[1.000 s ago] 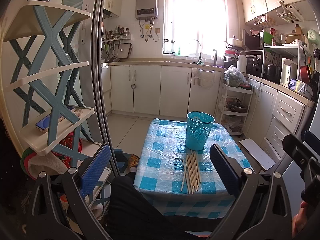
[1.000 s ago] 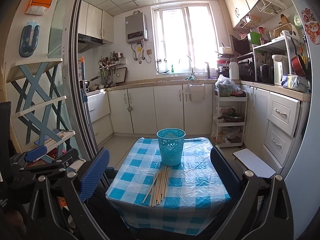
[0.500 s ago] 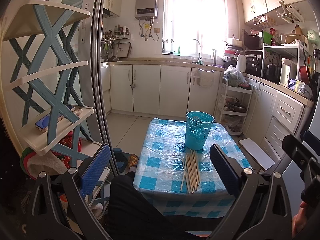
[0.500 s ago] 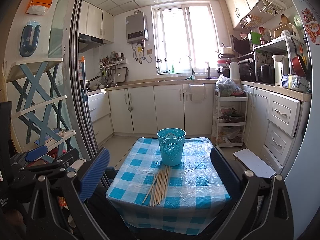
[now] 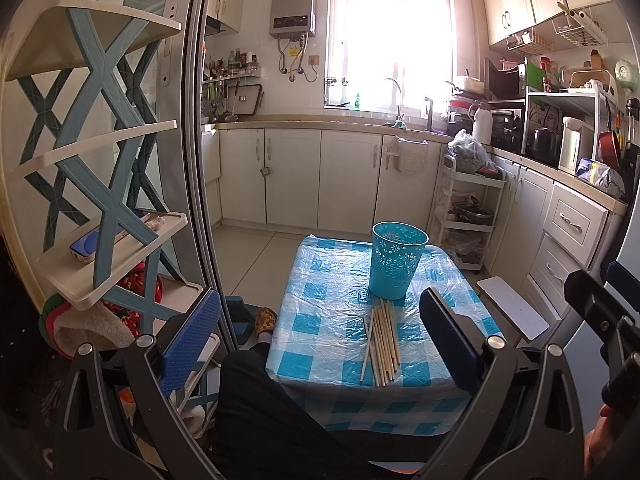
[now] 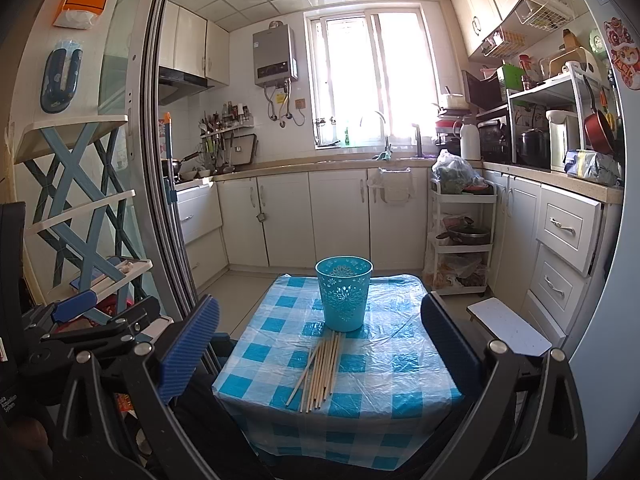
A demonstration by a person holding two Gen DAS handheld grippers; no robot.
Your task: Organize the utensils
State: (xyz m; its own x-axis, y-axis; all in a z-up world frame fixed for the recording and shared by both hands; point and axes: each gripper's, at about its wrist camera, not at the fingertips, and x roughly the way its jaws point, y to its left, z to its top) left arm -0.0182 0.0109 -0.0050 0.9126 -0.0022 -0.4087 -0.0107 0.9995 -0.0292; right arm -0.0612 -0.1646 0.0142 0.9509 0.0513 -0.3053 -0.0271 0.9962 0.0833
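Open checked cloth on the counter (image 6: 400,364) right and left of the chopsticks (image 6: 320,364); near edge bare too. Bucket (image 6: 344,294) upright just behind the chopsticks, touching or nearly touching their far tips, blocking any reach from behind. Trolley (image 6: 460,240) and drawers (image 6: 568,248) off the counter's right side, white stool (image 6: 508,330) near its right edge. Door frame (image 5: 200,184) and shelf rack (image 5: 108,208) close on the left. Dark-trousered leg (image 5: 260,400) against the near-left corner.

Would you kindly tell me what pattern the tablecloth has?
The tablecloth is blue-and-white checked, seen best in the right wrist view.
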